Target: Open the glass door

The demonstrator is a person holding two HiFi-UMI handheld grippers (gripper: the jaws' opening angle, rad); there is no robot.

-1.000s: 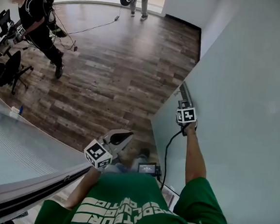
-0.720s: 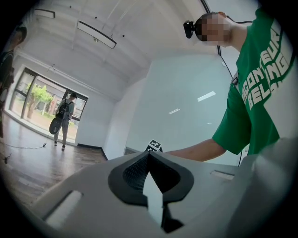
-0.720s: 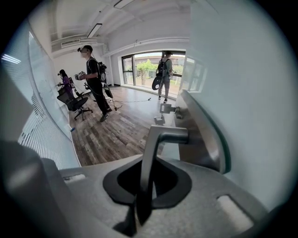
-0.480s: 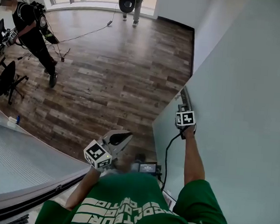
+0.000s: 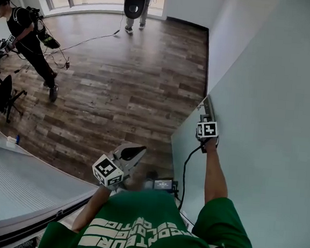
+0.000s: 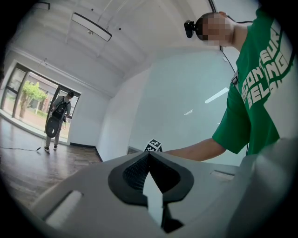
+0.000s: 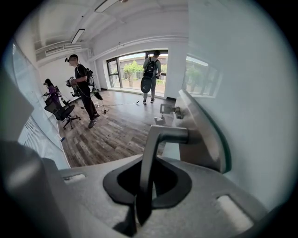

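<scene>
The frosted glass door (image 5: 262,130) fills the right of the head view and stands swung out over the wooden floor. My right gripper (image 5: 205,115) is at the door's edge, shut on the metal lever handle (image 7: 160,135). In the right gripper view the handle's bar runs down between the jaws of the right gripper (image 7: 145,179) from the plate on the glass (image 7: 200,135). My left gripper (image 5: 137,150) hangs in front of my body, away from the door. Seen in its own view, the left gripper (image 6: 149,157) has its jaws together with nothing between them.
A person with gear (image 5: 30,34) stands at the far left beside an office chair (image 5: 1,96). Another person carrying a round black bag (image 5: 137,0) is at the far window. A cable (image 5: 86,42) trails on the floor. A frosted glass panel (image 5: 15,184) runs along the lower left.
The door and my right gripper on its handle have swung a little further. Both hands and the view have shifted forward into the room. The left gripper stays shut.
</scene>
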